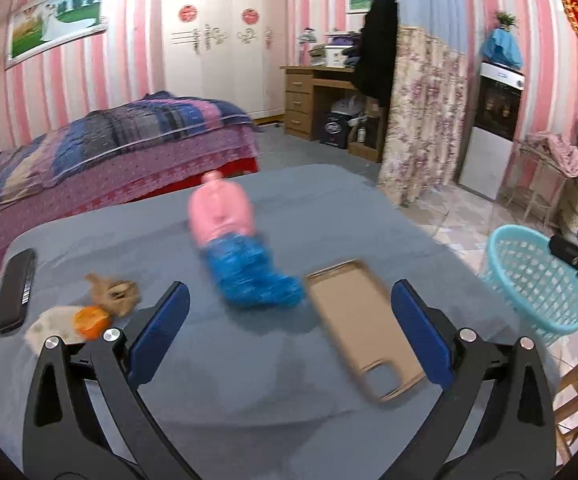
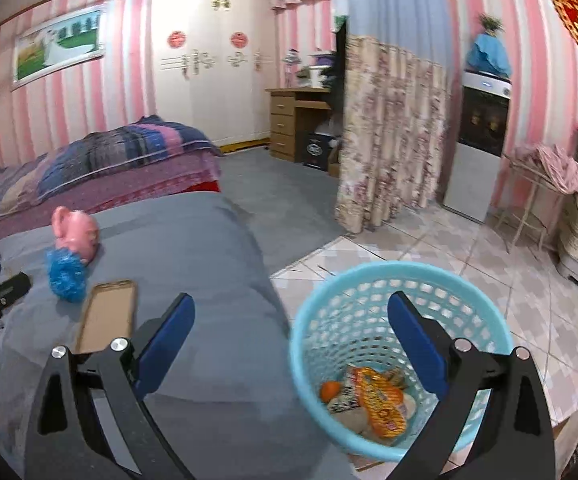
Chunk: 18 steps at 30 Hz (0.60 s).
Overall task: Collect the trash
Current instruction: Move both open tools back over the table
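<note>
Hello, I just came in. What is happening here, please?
A person is clearing trash from a grey table using a tool in each hand. The right tool is open above the blue basket, which already holds wrappers. The left tool, open and empty, faces the remaining orange peel and crumpled paper.

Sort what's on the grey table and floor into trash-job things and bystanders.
Job: crumpled brown paper scrap, orange peel on white tissue, crumpled blue plastic cover, light-blue mesh basket.
Bystanders: pink plastic bottle, tan phone case, black remote.
</note>
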### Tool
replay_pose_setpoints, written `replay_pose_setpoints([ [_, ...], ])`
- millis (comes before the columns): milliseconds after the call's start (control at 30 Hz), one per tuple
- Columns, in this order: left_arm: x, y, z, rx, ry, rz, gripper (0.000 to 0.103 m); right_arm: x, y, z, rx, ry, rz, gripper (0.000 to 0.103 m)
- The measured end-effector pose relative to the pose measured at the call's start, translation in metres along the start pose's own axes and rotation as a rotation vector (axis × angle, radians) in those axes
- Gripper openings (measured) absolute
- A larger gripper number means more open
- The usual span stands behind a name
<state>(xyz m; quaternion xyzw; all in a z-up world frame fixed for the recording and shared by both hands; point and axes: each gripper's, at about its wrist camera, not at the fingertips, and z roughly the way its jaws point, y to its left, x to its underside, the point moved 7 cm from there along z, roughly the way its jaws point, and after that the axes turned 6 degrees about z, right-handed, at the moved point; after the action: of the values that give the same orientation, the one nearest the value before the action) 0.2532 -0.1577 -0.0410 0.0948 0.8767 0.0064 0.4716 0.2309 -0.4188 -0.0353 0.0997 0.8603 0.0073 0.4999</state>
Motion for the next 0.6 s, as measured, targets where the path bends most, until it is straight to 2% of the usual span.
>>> replay_pose_setpoints([
  [300,0.035,0.082,-0.019,-0.120,0.047,-0.069,0.097,0.015,0.074,-0.013,-0.145,0.002,-0.101,0.095],
  [600,0.060,0.150,-0.037,-0.195,0.068,-0.151,0.097,0.041,0.125,-0.011,-0.177,0.035,-0.190,0.095],
])
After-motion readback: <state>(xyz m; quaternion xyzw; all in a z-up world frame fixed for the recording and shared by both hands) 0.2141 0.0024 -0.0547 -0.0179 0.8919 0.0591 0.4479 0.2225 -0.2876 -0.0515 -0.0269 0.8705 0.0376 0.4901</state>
